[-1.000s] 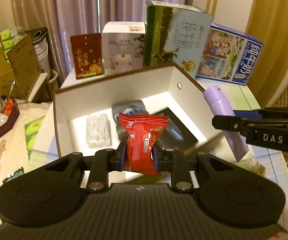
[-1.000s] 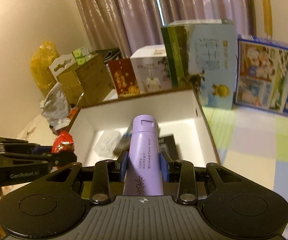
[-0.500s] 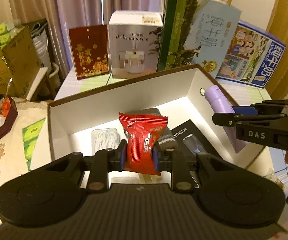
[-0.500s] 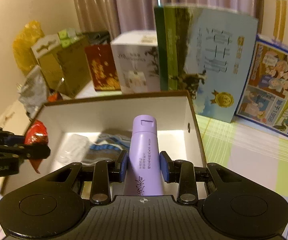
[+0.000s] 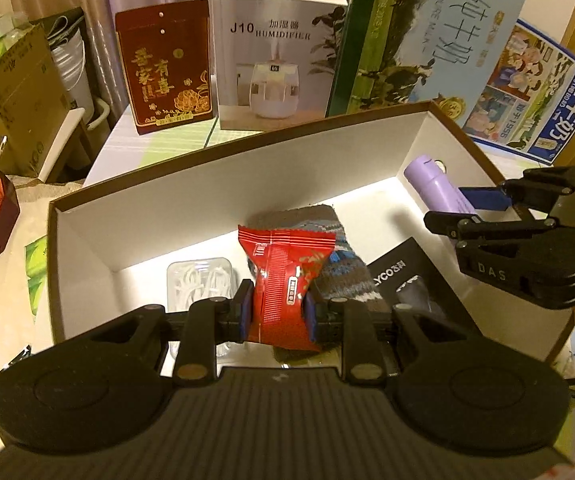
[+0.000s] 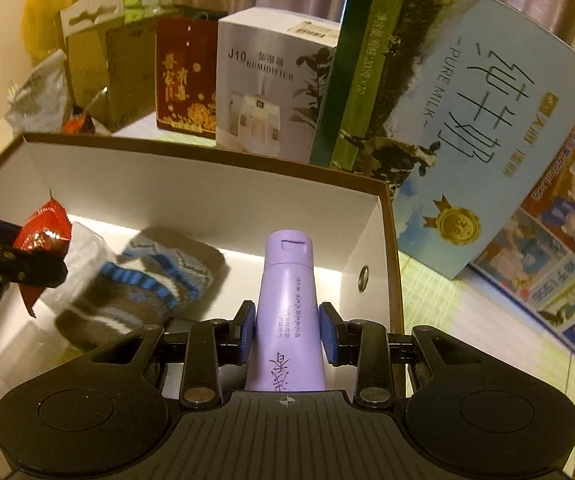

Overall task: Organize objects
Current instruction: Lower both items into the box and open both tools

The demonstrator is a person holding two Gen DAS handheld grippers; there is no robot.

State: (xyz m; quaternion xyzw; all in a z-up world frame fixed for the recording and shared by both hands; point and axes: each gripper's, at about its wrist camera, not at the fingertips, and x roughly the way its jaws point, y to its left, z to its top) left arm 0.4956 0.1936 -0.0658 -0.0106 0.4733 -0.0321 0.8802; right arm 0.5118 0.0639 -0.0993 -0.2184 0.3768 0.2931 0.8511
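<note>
Two grippers over the box (image 5: 223, 184): left gripper (image 5: 277, 310) pinching red packet (image 5: 283, 276), right gripper (image 6: 287, 332) pinching purple tube (image 6: 287, 304).

Both grippers black plastic: ribbed centre housing, round discs either side, silver screws on linkage arms. Left gripper (image 5: 277, 312) and right gripper (image 6: 287, 330) carry blue pads (image 6: 246, 330). White "DAS" lettering on right gripper's side.

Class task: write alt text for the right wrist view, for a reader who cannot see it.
The right gripper holds a purple tube above an open white box containing a patterned sock. Printed cartons stand behind.
</note>
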